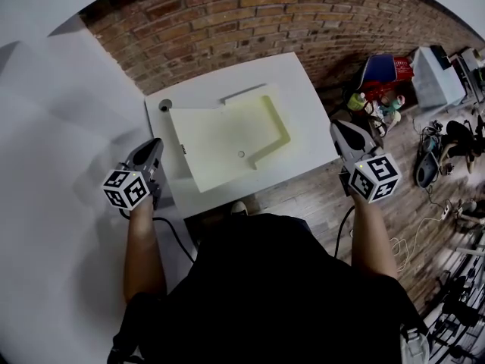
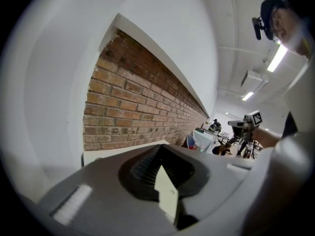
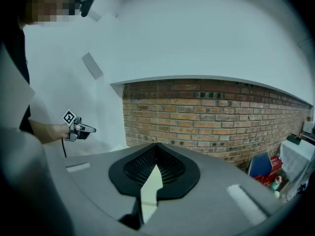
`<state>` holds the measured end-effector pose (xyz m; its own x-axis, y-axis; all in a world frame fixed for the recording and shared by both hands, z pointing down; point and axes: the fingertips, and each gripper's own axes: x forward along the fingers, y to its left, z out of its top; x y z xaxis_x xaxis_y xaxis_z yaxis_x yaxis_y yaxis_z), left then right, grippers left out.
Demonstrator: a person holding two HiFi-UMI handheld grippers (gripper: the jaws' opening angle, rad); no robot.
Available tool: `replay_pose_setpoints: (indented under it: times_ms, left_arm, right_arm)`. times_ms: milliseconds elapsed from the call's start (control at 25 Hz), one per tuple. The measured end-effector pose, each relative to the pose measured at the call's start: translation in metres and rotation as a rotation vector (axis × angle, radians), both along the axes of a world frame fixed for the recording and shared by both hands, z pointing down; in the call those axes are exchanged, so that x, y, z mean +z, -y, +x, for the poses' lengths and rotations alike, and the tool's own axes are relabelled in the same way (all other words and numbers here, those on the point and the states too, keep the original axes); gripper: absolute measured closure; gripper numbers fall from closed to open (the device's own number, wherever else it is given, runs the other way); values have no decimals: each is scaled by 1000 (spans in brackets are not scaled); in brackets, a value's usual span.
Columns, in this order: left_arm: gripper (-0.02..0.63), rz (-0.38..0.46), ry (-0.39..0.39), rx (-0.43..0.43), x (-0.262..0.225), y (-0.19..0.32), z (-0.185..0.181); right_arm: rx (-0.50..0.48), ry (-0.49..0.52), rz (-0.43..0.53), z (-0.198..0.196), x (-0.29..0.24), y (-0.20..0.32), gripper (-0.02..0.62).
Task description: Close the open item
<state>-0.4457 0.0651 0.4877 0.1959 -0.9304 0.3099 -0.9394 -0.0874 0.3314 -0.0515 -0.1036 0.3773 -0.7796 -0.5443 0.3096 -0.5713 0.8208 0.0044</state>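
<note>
Not started: cream box (image 1: 220, 139) looks still open, left gripper (image 1: 154, 146) and right gripper (image 1: 340, 130) either side of it, both closed, empty

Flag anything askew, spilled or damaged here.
Nothing spilled or damaged shows. The cream panel lies flat, about square to the white table. Only the floor at right looks untidy: loose cables and clutter.

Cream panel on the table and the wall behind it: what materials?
Cream panel: probably painted wood or plastic, matte; even colour, no grain, crisp raised lip. Can't settle which. Wall: bare red brick, rough, with pale mortar joints showing.
</note>
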Motion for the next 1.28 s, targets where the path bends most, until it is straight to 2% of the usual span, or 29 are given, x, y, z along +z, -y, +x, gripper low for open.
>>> replay_pose_setpoints:
  times_ms: [320, 840, 1280]
  left_arm:
    - [603, -16, -20, 21, 5, -3, 4]
    - [603, -25, -20, -37, 6, -3, 30]
    - [603, -113, -48, -98, 35, -11, 53]
  right_arm:
    - [-9, 15, -1, -3, 3, 2, 591]
    - [-84, 35, -14, 7, 13, 25, 591]
    - [-171, 33, -32, 9, 15, 54, 591]
